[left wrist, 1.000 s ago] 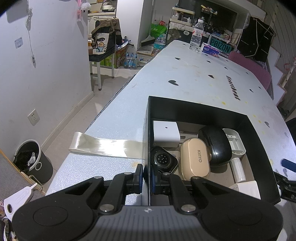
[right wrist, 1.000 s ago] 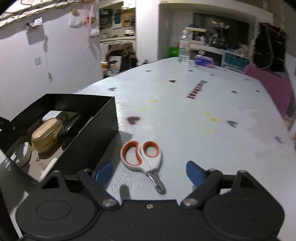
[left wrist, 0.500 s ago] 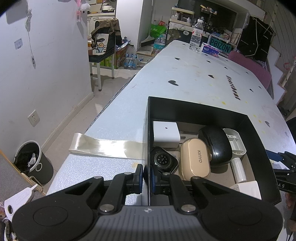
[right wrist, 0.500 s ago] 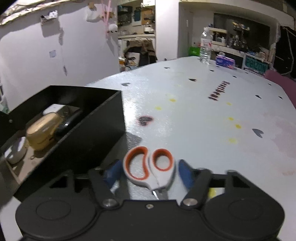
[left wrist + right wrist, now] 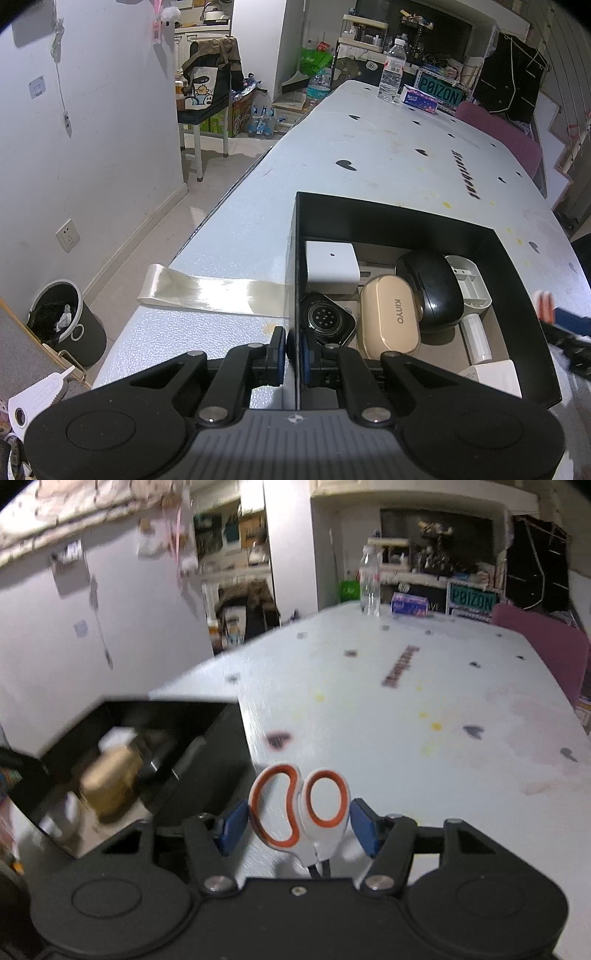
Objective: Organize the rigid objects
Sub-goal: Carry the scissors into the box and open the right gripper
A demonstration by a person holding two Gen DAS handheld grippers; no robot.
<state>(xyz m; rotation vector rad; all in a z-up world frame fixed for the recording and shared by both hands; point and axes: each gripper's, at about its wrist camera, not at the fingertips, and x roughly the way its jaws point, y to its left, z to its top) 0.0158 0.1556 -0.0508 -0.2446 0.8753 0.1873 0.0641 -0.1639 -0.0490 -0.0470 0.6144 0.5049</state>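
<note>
Item: scissors (image 5: 301, 808), small, white handles with orange-lined finger loops. Location: between the blue pads of the right gripper (image 5: 298, 826), loops pointing away from the camera, blades toward it and mostly hidden under the gripper body. Its shadow on the table (image 5: 406, 709) suggests it hangs clear, just right of the black box (image 5: 207, 760). The right jaws have just been closing onto the handles; the left pad (image 5: 232, 825) touches the left loop and the right pad sits at or against the right loop.

Handling, judged: light, rigid, plastic over metal. Smooth rounded loops look slippery under flat pads, so the scissors may pivot or slide blade-down. Squeezing across both loops only presses the blades shut. Best hold is at the widest part of the handles, as now. Not fragile; the tips could scratch.

Holder: left gripper (image 5: 291, 350) is clamped on the near-left wall of the black box, steadying it.

Box contents: white charger cube (image 5: 332, 266), smartwatch body (image 5: 325, 321), beige KINYO case (image 5: 389, 317), black case (image 5: 428, 288), white plastic parts at right. Free floor space is scarce; near-right looks likeliest.
</note>
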